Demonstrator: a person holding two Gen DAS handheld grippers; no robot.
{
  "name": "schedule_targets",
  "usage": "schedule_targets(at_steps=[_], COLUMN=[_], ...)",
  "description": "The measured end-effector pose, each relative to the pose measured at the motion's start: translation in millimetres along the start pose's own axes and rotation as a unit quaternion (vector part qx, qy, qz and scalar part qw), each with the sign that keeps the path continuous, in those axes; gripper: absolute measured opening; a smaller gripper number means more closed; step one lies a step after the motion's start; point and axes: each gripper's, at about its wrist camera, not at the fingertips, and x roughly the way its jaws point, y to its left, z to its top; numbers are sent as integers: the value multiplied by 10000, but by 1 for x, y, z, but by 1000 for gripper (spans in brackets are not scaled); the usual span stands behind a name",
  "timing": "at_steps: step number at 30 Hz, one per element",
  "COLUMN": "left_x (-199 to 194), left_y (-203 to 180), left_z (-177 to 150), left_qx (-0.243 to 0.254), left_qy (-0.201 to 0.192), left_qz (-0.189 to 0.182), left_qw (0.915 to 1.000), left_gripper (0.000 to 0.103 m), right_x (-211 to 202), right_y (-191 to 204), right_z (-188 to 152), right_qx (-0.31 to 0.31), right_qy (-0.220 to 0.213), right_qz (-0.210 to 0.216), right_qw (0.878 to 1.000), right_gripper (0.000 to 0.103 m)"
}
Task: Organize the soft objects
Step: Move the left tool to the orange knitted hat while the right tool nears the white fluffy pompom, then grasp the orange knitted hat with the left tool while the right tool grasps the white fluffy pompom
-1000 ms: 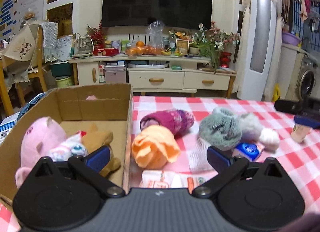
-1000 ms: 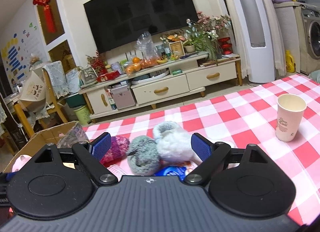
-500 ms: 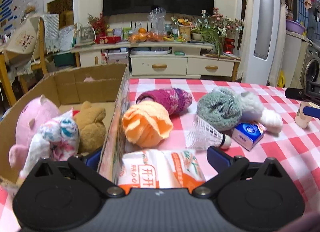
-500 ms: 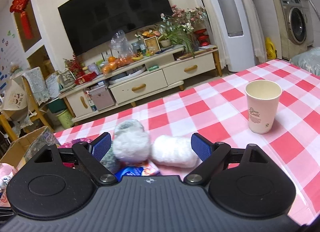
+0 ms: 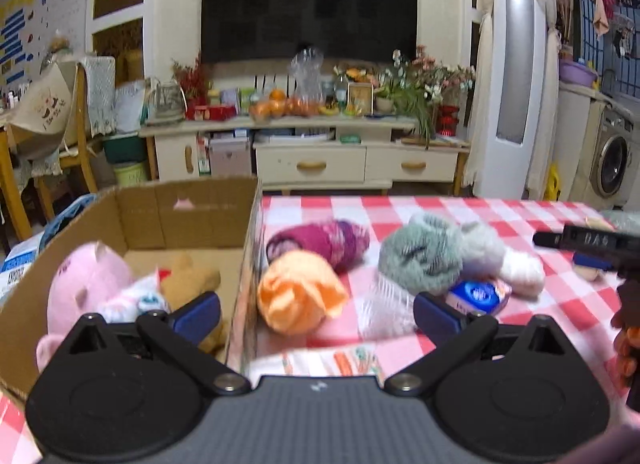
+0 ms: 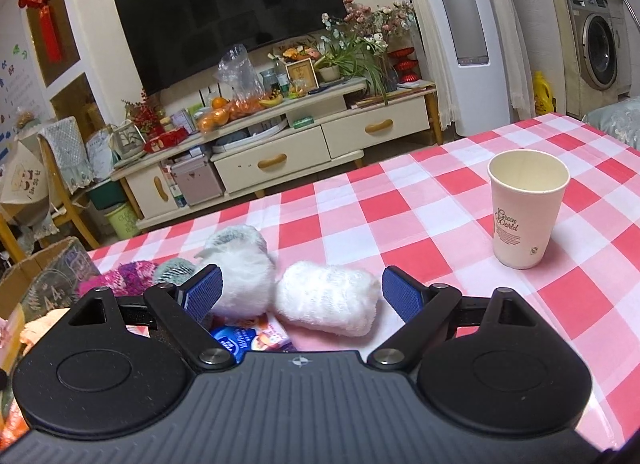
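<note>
The left gripper (image 5: 316, 314) hangs with its jaws spread wide and nothing between them. Its left finger sits over the cardboard box (image 5: 192, 208), where a pink plush (image 5: 86, 284), a patterned soft toy (image 5: 140, 300) and a brown bear (image 5: 192, 278) lie. Just ahead of it on the checked tablecloth (image 5: 460, 208) rest an orange cloth bundle (image 5: 298, 292) and, farther on, a magenta roll (image 5: 320, 240). The right gripper (image 6: 302, 294) is likewise wide apart and empty, with a white towel roll (image 6: 328, 304) lying between its fingers and a fluffy white ball (image 6: 244, 276) beside its left finger. A paper cup (image 6: 524, 208) stands ahead to its right
</note>
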Motion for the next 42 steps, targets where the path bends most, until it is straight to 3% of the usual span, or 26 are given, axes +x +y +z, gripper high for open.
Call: schedule_targets(at_steps=[2, 6, 14, 17, 20, 26, 33, 37, 42], left_x=[1, 9, 38, 39, 37, 31, 59, 78, 96], left_y=[-2, 0, 26, 29, 37, 19, -8, -12, -14], left_z=[5, 8, 11, 13, 17, 27, 32, 32, 30], left_qx=[48, -215, -397, -187, -443, -103, 815, 1071, 1231], left_qy=[-108, -209, -331, -323, -346, -570, -136, 261, 669], left_qz=[-91, -633, 171, 448, 471, 191, 34, -41, -43], left_qw=[9999, 9975, 9985, 9983, 9973, 9981, 9966, 9939, 9901], left_gripper=[102, 102, 102, 102, 102, 102, 102, 101, 81], right_x=[6, 14, 18, 22, 25, 34, 56, 68, 77], right_y=[-2, 0, 2, -2, -2, 1, 11, 21, 28], right_z=[0, -1, 2, 1, 2, 3, 6, 6, 8], right_qx=[34, 21, -140, -107, -112, -113, 82, -33, -211], right_qy=[54, 186, 218, 267, 282, 285, 294, 360, 339], right_qz=[-3, 30, 91, 97, 97, 233, 740, 898, 989], right_qw=[10000, 9998, 9996, 9995, 9995, 9993, 9968, 9953, 9943], right_gripper=[103, 103, 103, 103, 103, 103, 103, 103, 103])
